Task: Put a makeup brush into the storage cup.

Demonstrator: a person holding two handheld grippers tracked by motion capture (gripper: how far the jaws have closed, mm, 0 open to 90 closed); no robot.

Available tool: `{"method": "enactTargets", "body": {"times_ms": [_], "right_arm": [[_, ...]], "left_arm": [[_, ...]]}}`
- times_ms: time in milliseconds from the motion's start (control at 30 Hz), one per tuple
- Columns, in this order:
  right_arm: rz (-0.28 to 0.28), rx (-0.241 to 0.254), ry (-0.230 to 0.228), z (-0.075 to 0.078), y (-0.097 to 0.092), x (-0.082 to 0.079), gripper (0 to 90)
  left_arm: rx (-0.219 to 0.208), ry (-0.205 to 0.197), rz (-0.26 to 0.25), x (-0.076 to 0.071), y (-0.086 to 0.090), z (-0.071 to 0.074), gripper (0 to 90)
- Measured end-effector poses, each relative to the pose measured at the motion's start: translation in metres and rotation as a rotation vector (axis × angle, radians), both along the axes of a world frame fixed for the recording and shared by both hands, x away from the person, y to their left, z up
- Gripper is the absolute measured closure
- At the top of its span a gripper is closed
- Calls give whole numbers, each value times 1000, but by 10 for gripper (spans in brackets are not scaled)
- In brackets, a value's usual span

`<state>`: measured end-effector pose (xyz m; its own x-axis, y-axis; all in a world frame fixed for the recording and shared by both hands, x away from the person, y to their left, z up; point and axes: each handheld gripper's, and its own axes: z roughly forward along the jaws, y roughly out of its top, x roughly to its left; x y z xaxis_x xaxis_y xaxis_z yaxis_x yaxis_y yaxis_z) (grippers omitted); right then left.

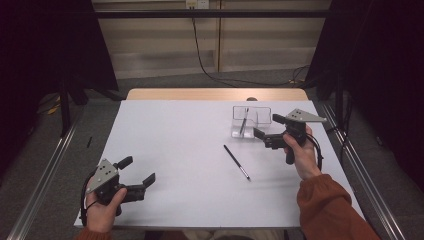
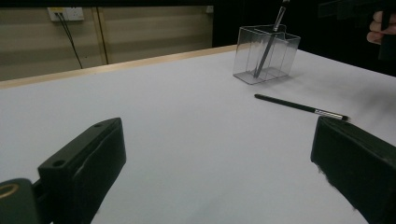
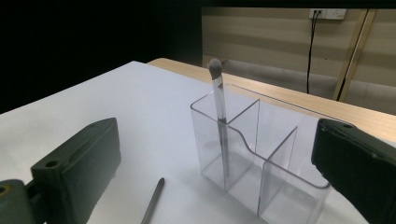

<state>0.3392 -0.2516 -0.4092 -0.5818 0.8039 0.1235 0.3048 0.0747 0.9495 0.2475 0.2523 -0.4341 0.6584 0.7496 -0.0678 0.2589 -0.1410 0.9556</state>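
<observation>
A clear plastic organiser (image 1: 251, 121) (image 2: 266, 53) (image 3: 261, 154) with several compartments stands at the table's far right. One thin brush (image 1: 243, 121) (image 2: 268, 44) (image 3: 219, 116) leans upright in its left compartment, soft tip up. A second dark brush (image 1: 236, 162) (image 2: 301, 107) (image 3: 153, 200) lies flat on the white table in front of it. My right gripper (image 1: 268, 129) (image 3: 215, 186) hovers open just right of the organiser, nothing between its jaws. My left gripper (image 1: 136, 171) (image 2: 219, 172) rests open at the near left, empty.
The white table top (image 1: 190, 150) has a wooden strip (image 1: 215, 94) along its far edge. A black cable (image 1: 205, 65) hangs from a wall socket behind. Metal rails (image 1: 370, 190) run along both sides of the table on the floor.
</observation>
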Motion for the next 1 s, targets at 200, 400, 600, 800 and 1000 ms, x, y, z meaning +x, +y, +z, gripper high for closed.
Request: {"method": "enactTargets", "body": {"times_ms": [200, 400, 600, 800, 1000], "right_arm": [[2, 7, -2, -4, -8, -15, 8], [-10, 4, -12, -4, -16, -33, 9], [-22, -8, -6, -9, -19, -50, 10], [-25, -16, -20, -15, -25, -65, 9], [-50, -21, -30, -20, -37, -81, 9]], "left_arm": [[5, -4, 12, -2, 2, 1, 33], [7, -6, 7, -2, 2, 0, 33], [10, -8, 6, -5, 2, 1, 33], [6, -9, 1, -6, 1, 1, 33], [-9, -13, 6, -6, 3, 0, 33]]}}
